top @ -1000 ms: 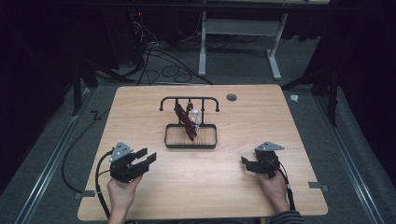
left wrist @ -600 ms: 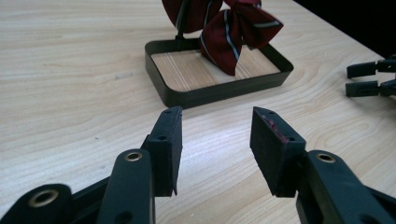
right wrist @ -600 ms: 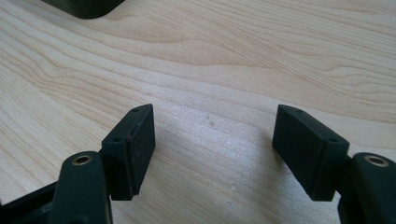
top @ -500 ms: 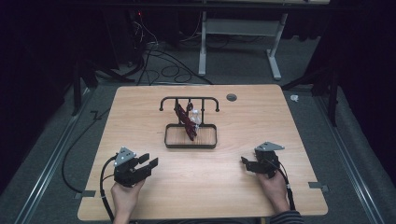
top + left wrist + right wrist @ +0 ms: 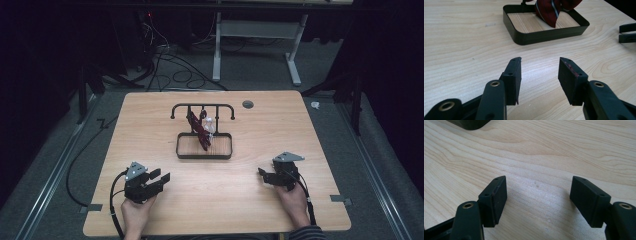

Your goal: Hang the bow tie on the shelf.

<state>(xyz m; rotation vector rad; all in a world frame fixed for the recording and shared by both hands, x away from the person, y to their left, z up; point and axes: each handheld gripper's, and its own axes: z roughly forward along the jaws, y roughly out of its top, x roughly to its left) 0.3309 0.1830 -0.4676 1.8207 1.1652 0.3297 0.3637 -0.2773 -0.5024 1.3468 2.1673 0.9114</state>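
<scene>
While both grippers rest on the light wooden desk (image 5: 225,200), left gripper (image 5: 159,181) and right gripper (image 5: 263,175) have fingers released, empty. Black metal tray with rack (image 5: 204,146) sits mid-desk beyond them, a dark red striped cloth (image 5: 198,129) hanging into it.

A light wooden worktop (image 5: 150,125) with rounded corners carries a black tray (image 5: 204,156) with a low rim, sitting ahead of both tongs and roughly midway between them. The left tongs (image 5: 161,179) and the right tongs (image 5: 262,175) are at the near edge, well apart. A small dark round grommet (image 5: 247,104) sits in the worktop's far side, beyond the tray.
</scene>
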